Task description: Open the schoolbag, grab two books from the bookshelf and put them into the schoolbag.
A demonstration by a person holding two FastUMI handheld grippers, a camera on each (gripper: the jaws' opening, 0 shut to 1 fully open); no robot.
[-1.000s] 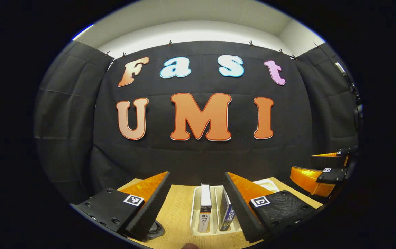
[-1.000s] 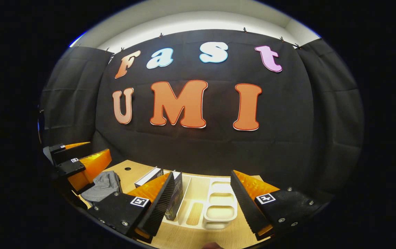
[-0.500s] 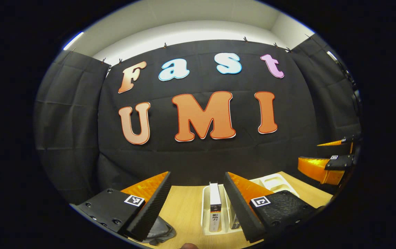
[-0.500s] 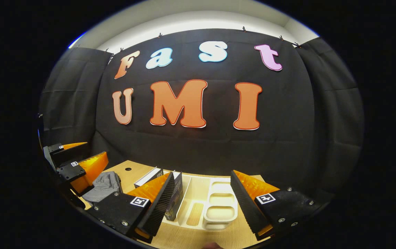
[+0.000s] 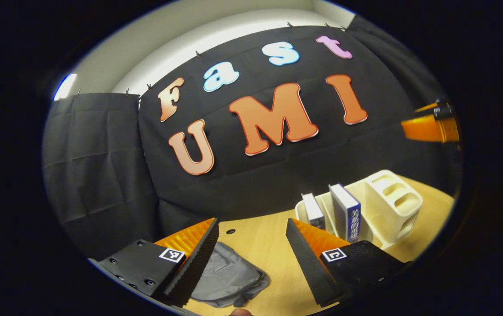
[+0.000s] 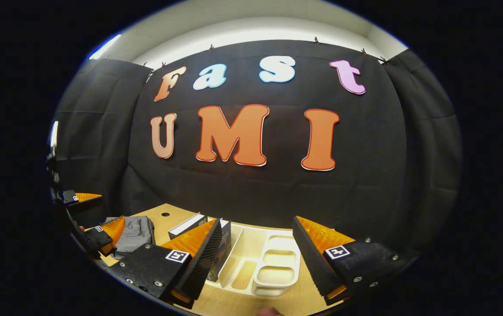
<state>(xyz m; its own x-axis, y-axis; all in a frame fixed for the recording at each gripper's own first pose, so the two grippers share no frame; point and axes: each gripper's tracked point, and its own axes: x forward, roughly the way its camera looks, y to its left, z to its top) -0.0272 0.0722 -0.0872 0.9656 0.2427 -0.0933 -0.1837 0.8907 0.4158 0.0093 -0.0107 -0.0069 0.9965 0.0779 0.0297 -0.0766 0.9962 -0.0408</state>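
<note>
Wooden table [image 5: 273,245]: two books [image 5: 345,212], one schoolbag [image 5: 229,278].

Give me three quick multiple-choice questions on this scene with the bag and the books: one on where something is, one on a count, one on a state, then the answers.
1. Where does the grey schoolbag lie in the left gripper view?
A. On the wooden table, below the left gripper
B. Inside the white bookshelf
C. Hanging on the wall

2. How many books stand in the bookshelf?
A. None
B. Two
C. Five

3. How do the right gripper's jaws stand?
A. Shut on a book
B. Shut on the schoolbag
C. Open, holding nothing

Answers: 1 A, the bag lies flat on the table between the fingers. 2 B, a white-spined book and a blue-spined book stand side by side. 3 C, a wide gap shows between the fingers.
</note>
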